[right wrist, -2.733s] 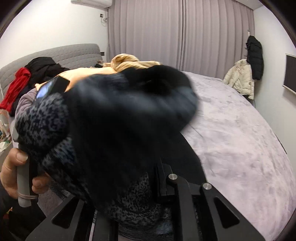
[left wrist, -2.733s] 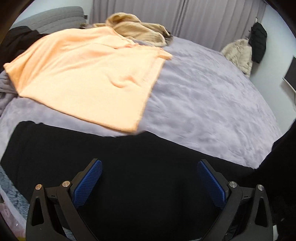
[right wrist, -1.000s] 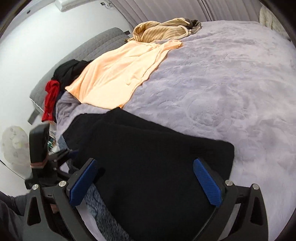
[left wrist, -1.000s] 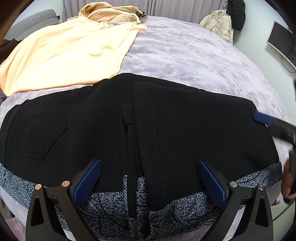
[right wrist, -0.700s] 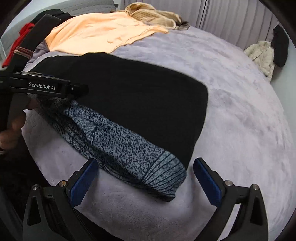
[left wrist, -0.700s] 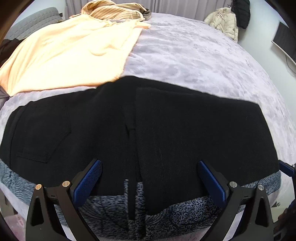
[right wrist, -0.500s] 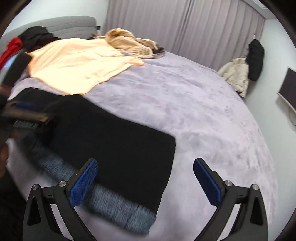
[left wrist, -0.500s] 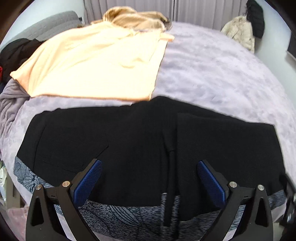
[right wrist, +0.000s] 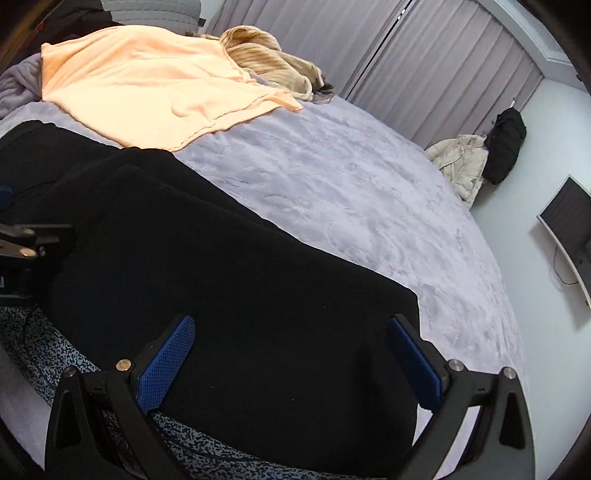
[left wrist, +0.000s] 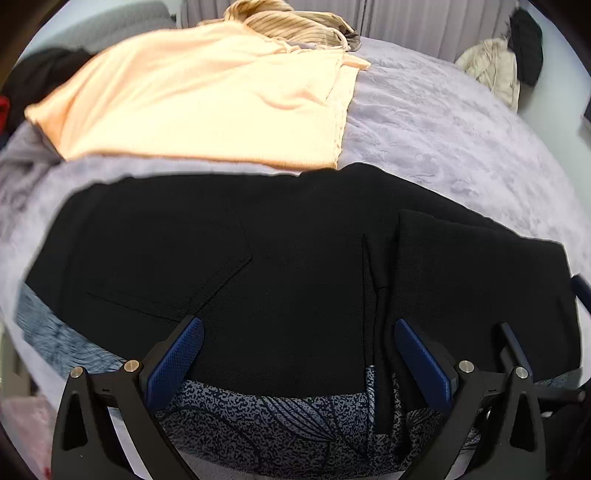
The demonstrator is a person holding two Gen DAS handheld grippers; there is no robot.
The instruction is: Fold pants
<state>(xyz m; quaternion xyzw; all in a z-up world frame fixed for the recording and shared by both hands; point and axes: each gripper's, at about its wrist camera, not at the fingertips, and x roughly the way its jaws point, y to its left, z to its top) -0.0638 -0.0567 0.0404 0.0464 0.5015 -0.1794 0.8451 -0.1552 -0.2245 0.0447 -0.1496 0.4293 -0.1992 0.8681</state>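
Black pants point(left wrist: 288, 251) lie flat across the near edge of the bed, one layer folded over on the right, with a speckled blue-grey patterned lining point(left wrist: 280, 410) showing along the near hem. My left gripper point(left wrist: 295, 354) is open and empty, low over the near hem. My right gripper point(right wrist: 288, 354) is open and empty over the pants' point(right wrist: 229, 280) right end. In the right wrist view the left gripper's body point(right wrist: 26, 243) shows at the left edge.
The bed has a lavender plush cover point(left wrist: 443, 122). A peach garment point(left wrist: 207, 99) lies spread behind the pants, a striped tan one point(left wrist: 288, 22) beyond it. Dark and red clothes point(left wrist: 37, 81) sit far left. Jackets point(right wrist: 476, 158) hang by the right wall, near a monitor point(right wrist: 569, 218).
The right gripper, earlier shut on the pants, has let go and now sits open over their right end. The left gripper has shifted left along the near hem.
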